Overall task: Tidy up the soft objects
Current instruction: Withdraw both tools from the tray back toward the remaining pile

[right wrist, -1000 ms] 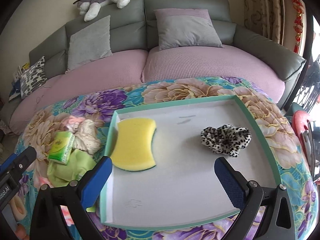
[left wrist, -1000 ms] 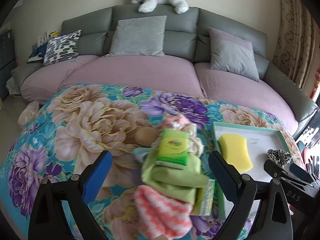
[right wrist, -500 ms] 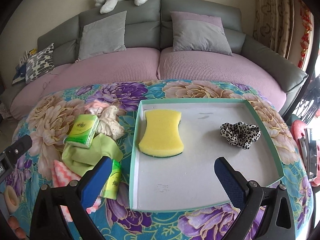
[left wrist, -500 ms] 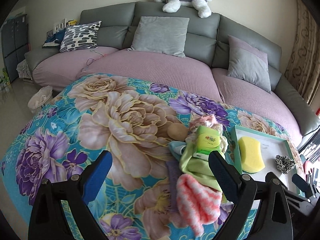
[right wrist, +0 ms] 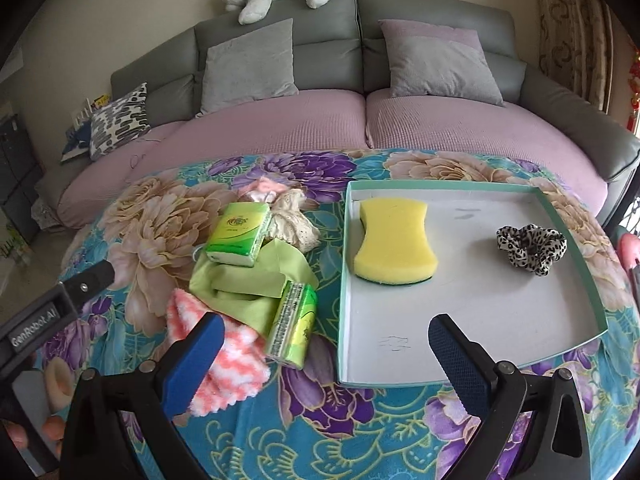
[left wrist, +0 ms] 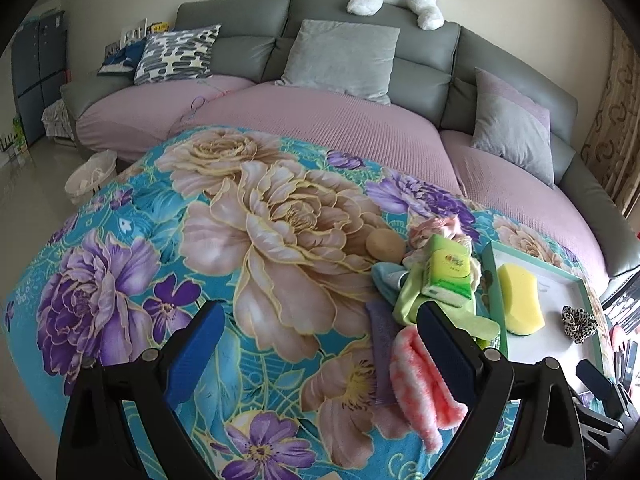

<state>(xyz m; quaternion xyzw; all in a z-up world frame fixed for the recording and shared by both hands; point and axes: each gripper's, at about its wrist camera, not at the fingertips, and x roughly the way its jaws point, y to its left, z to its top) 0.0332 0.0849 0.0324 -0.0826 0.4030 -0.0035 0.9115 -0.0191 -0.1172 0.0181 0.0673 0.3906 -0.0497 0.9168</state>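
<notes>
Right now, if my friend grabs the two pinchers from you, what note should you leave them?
Left gripper: open, empty, over the floral blanket.
Right gripper: open, empty, near the tray.
Done: yellow sponge and leopard scrunchie lie in the tray.
Left: the pile beside the tray, with two green tissue packs, green cloth, pink striped sock, lace piece.
</notes>
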